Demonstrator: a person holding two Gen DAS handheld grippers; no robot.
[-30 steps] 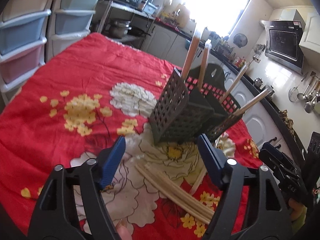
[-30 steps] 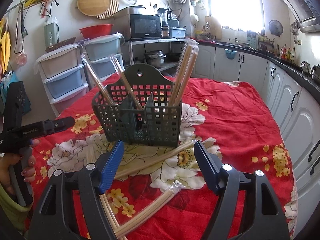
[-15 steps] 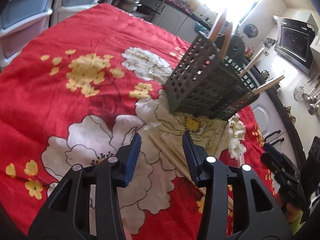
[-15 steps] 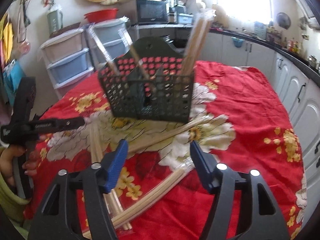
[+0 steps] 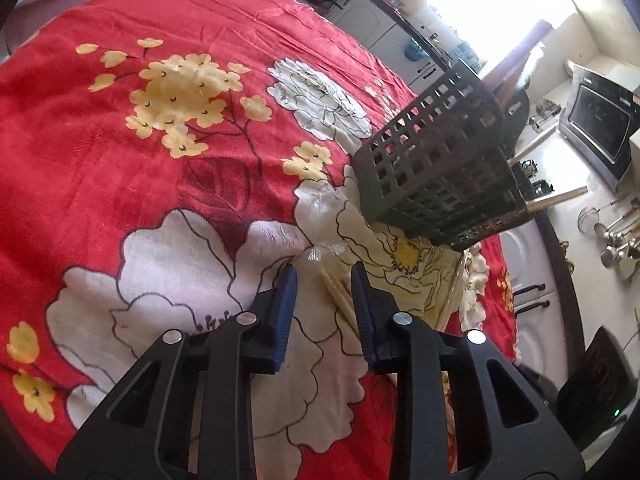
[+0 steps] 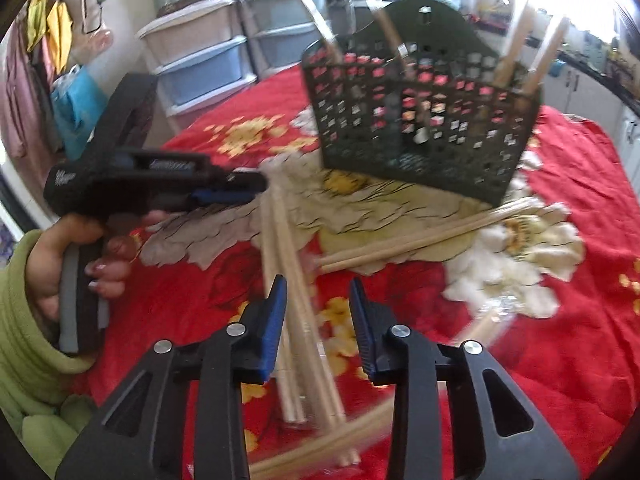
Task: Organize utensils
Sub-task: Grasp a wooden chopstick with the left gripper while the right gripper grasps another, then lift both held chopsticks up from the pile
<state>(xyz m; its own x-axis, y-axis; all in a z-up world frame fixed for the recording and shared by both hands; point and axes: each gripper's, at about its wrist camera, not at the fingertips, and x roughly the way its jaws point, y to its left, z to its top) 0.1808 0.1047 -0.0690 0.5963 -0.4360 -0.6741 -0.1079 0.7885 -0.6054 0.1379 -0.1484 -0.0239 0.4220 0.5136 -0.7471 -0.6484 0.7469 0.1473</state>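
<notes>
A dark green perforated utensil caddy (image 5: 440, 168) (image 6: 420, 128) stands on the red flowered tablecloth, with wrapped chopstick packs upright in its compartments. Several clear-wrapped chopstick packs lie flat in front of it. My left gripper (image 5: 323, 280) is low over the near end of one pack (image 5: 340, 292), its jaws narrowed around it but still apart. It shows from the side in the right wrist view (image 6: 240, 192). My right gripper (image 6: 318, 296) is partly open over the other end of the same pack (image 6: 292, 260), not touching it.
Another chopstick pack (image 6: 420, 236) lies diagonally by the caddy's base, and one more (image 6: 484, 324) at the right. Plastic drawer units (image 6: 208, 64) stand beyond the table's far edge. White kitchen cabinets (image 5: 532, 300) and hanging ladles (image 5: 616, 240) are to the right.
Both grippers have dropped toward the table and narrowed their jaws. The left one has come down over a lying chopstick pack; the right one has swung left over the same pack.
</notes>
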